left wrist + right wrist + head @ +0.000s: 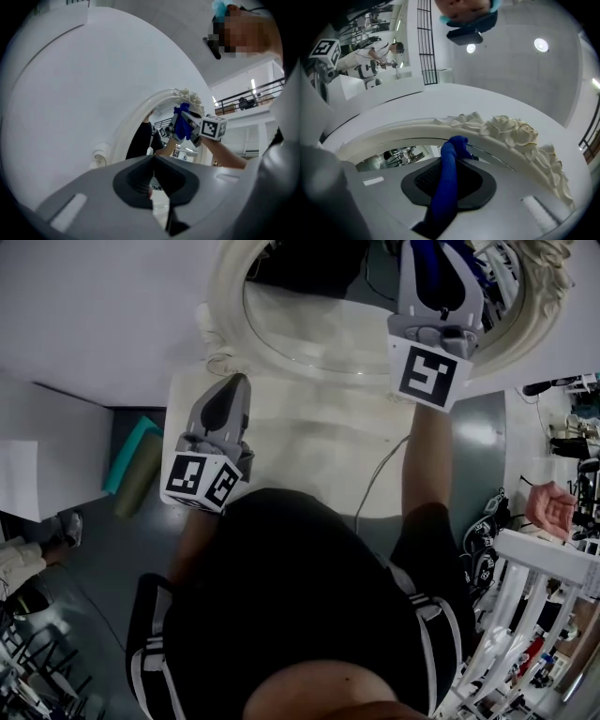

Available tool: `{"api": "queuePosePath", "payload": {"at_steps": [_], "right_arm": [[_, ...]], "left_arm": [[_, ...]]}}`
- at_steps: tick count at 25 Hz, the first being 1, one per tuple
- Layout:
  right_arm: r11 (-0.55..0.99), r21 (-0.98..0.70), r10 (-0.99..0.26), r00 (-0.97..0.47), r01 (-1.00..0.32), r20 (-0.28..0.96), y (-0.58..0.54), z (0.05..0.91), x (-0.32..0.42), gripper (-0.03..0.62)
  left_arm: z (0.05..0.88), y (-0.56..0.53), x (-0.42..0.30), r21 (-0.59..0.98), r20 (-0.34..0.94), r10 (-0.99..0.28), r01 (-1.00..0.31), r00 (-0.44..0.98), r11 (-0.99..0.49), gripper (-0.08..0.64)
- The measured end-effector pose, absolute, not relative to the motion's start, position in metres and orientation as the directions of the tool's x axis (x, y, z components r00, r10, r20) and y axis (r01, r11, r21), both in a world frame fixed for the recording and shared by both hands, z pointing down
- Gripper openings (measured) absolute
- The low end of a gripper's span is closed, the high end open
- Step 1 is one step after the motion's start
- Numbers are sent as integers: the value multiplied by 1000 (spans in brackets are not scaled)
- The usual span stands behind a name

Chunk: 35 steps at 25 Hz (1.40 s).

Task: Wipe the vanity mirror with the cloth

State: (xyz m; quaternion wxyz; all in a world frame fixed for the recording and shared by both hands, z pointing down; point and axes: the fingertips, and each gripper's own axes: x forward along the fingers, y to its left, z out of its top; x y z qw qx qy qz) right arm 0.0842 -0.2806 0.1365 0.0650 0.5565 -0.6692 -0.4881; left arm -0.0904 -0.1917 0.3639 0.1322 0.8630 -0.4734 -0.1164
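The oval vanity mirror (pixel 309 329), in a cream carved frame (pixel 223 306), stands at the top of the head view. My right gripper (pixel 433 251) is raised at the mirror's upper right and is shut on a blue cloth (pixel 427 266). In the right gripper view the cloth (pixel 447 183) runs up between the jaws, and its tip lies against the glass (pixel 403 152) just below the rose-carved rim (pixel 511 131). My left gripper (pixel 236 382) is held low over the tabletop, left of the mirror. Its jaws (pixel 152 159) are shut with nothing in them.
The cream vanity tabletop (pixel 300 446) carries a thin cable (pixel 375 474). A white wall stands behind the mirror. A teal item (pixel 131 451) lies on the floor at the left. At the right are white racks (pixel 534 596) and another person's hand (pixel 548 507).
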Motion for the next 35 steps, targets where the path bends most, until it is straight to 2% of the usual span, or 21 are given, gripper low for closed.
{"api": "queuePosePath", "payload": {"at_steps": [3,10,26,32,35], "right_arm": [[-71,793,-858,-369,-604,-358,-288,168,75,67],[-59,881,-823,-477,-469,-309,-288,233,47,67],[206,961,-831,-552,-187,71,-291,472,49,67],[399,901,-811,-523,-168,262,-287,549,70,66],[449,876,-799,-517,-174,307,-285,562,75,66]], "left_arm": [[364,-190,-88,337,-69,-850,-790,522,-512,12],[370,-190,-88,341,-52,-852,-793,520,-505,12],[379,-191,-81,324,-12,-847,-799,532,-506,12],[381,-188,-82,320,-3,-854,-808,521,-494,12],[379,-187,-82,315,-9,-861,-815,509,-485,12]]}}
